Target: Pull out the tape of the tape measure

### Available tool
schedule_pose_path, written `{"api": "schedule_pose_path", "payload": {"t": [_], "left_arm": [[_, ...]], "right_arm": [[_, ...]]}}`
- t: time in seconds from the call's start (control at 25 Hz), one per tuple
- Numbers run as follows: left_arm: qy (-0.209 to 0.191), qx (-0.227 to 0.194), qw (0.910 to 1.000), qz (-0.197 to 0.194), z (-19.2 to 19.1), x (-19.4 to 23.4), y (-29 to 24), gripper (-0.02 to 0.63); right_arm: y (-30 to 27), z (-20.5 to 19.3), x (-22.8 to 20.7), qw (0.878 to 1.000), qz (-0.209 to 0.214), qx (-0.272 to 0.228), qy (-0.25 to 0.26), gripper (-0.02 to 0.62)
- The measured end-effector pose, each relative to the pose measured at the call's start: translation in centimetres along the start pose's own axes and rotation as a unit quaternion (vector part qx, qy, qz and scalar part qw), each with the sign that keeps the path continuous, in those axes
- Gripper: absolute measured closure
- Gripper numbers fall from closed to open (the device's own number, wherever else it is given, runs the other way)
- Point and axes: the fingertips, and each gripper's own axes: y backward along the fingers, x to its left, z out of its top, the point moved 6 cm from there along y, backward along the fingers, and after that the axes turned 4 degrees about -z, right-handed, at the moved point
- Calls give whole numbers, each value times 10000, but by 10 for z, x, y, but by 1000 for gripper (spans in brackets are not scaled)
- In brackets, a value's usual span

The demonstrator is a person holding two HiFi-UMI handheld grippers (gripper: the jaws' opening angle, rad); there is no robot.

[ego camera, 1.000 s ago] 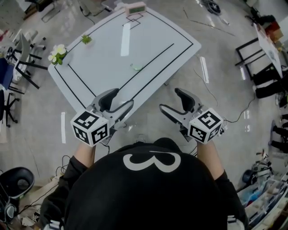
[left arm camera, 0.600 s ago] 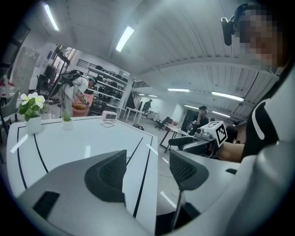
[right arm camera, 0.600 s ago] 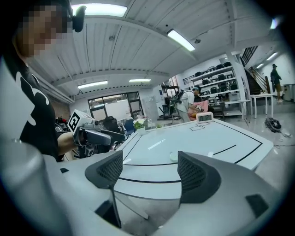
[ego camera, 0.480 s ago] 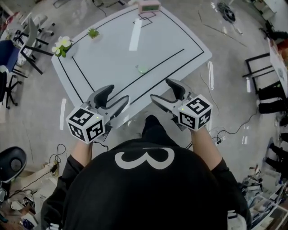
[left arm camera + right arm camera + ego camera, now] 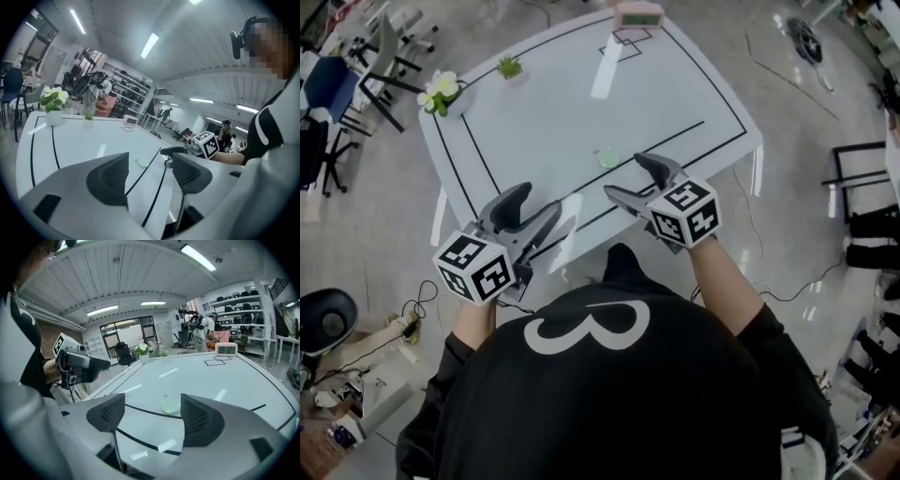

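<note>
Nothing done yet: small round pale-green tape measure, tape prob. all wound in, lay on white table just ahead of right gripper, fingers spread & empty; left gripper also released, holding nothing, measure well beyond its fingers

Ahead of the fingers of our right gripper, the pale green tape measure looks too small for us to find its tape. Far beyond them, the clock shows blurred, unreadable digits.
</note>
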Motion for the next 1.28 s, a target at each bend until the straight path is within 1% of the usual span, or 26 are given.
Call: {"api": "schedule_pose_path", "payload": {"t": [0.16, 0.32, 0.44, 0.6, 0.72, 0.88, 0.96, 1.08, 1.24, 1.28], "left_arm": [[-32, -163, 9990, 403, 10, 9, 5, 331], [36, -321, 9972, 668, 17, 14, 15, 331], [122, -433, 9957, 807, 20, 18, 23, 331], [141, -476, 9945, 928, 20, 21, 32, 331], [178, -533, 9932, 1017, 18, 25, 38, 331], [244, -582, 9919, 1103, 15, 28, 43, 331], [251, -602, 9912, 1151, 14, 28, 44, 331], [218, -668, 9897, 1250, 16, 28, 45, 356], [241, -697, 9893, 1255, 16, 26, 46, 360], [245, -701, 9894, 1245, 16, 26, 45, 362]], "right_arm": [[-24, 2, -15, 9995, 46, 232, 208, 236], [-46, -6, -21, 9973, 163, 607, 389, 241], [-61, -7, -27, 9944, 130, 842, 625, 249], [-78, -11, -29, 9896, 109, 1145, 866, 262], [-84, -16, -32, 9866, 64, 1335, 941, 277], [-86, -20, -34, 9840, 4, 1472, 1003, 306], [-87, -20, -35, 9840, -61, 1447, 1034, 328], [-87, -20, -37, 9843, -150, 1433, 1021, 330], [-85, -21, -36, 9841, -170, 1453, 1006, 370], [-86, -20, -36, 9844, -165, 1429, 1015, 371]]}}
